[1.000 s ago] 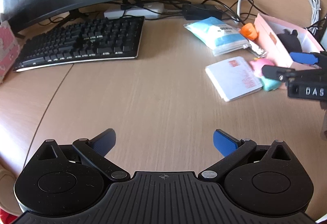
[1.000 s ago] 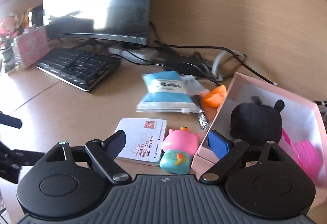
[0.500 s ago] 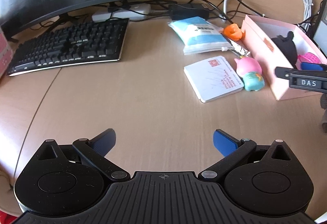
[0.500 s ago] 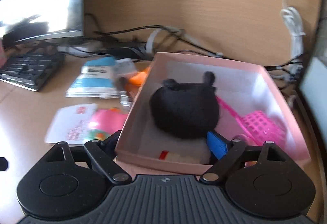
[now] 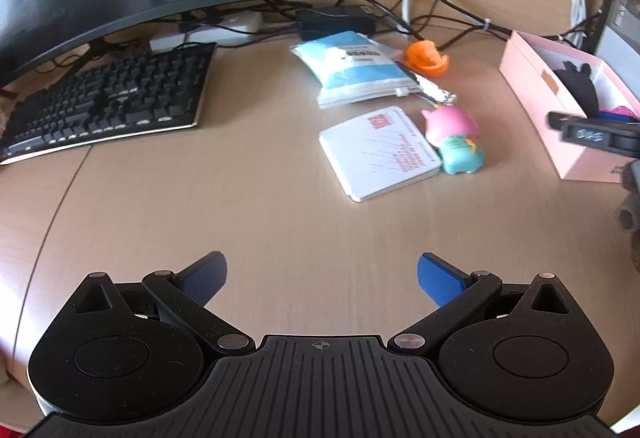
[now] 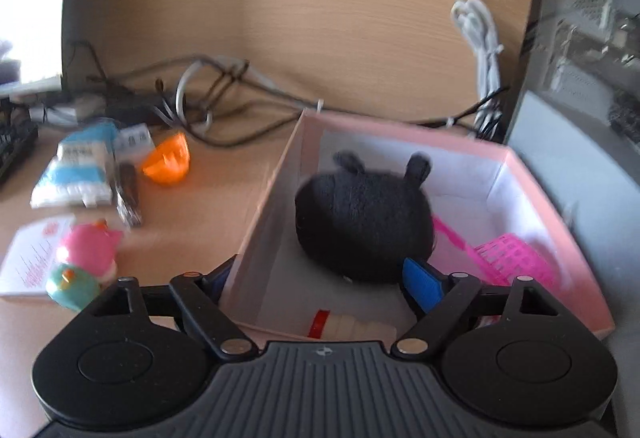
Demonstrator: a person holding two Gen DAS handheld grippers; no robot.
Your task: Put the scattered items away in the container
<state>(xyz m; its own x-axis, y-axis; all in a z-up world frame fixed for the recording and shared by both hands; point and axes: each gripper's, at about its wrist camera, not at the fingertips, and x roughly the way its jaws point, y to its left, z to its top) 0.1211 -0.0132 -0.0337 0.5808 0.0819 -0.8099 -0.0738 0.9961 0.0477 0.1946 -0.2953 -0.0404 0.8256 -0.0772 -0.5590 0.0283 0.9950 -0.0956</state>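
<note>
The right hand-held gripper point(image 6: 316, 278) straddles the near left wall of the pink box point(image 6: 560, 238), jaws closing on nothing. The pink-and-teal toy point(image 5: 454, 140) lies on the tabletop point(image 5: 240, 206) left of it, nearer than to the open, empty left hand-held gripper point(image 5: 320, 274).

Our left gripper point(image 5: 321, 278): pitched steeply down, blue pads spread wide, nothing between them. Our right gripper point(image 6: 318, 278): tilted gently down, jaws closing yet wide apart, pads pressing on nothing; left finger point(image 6: 218, 278) half hidden, right pad point(image 6: 422, 284) in plain sight. Seen from left camera, right gripper point(image 5: 596, 134) sits blurred at far right edge.
</note>
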